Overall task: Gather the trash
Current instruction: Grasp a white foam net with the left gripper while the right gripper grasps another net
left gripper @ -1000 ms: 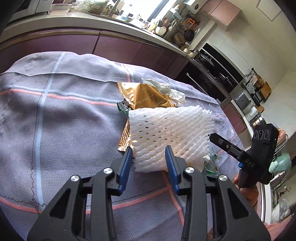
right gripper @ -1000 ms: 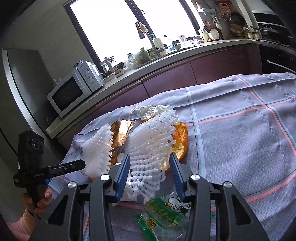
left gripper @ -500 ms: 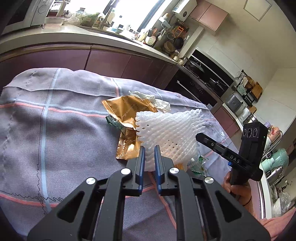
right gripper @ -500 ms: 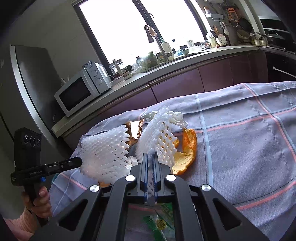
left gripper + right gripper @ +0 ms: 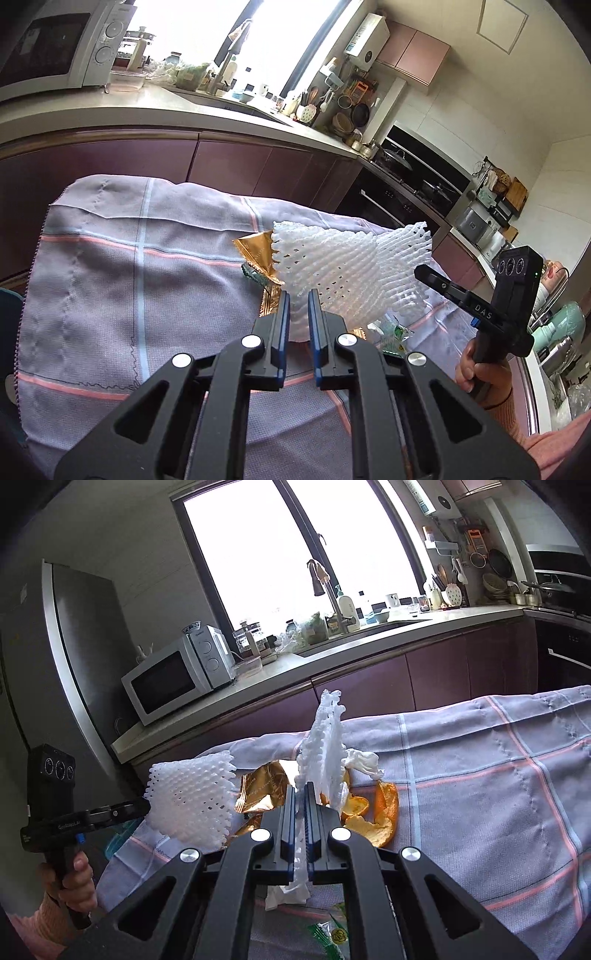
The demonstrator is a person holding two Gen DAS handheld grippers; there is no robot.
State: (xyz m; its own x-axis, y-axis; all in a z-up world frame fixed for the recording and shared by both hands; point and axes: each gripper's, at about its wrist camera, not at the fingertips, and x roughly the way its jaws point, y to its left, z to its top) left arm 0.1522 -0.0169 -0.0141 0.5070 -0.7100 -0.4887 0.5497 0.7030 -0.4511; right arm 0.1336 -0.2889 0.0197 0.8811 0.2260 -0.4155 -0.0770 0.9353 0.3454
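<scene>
Daylight floods in through the large window, which is blown out to plain white in both views. The worktop beneath it catches a pale sheen, while the refrigerator side stays dim. Fisheye bending curves straight lines, and black vignetting fills the corners. Focus is sharp, without motion blur.

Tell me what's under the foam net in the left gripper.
Below the lifted foam net lie a gold wrapper and a green wrapper on the cloth. The net hides whatever else lies beneath it.
</scene>
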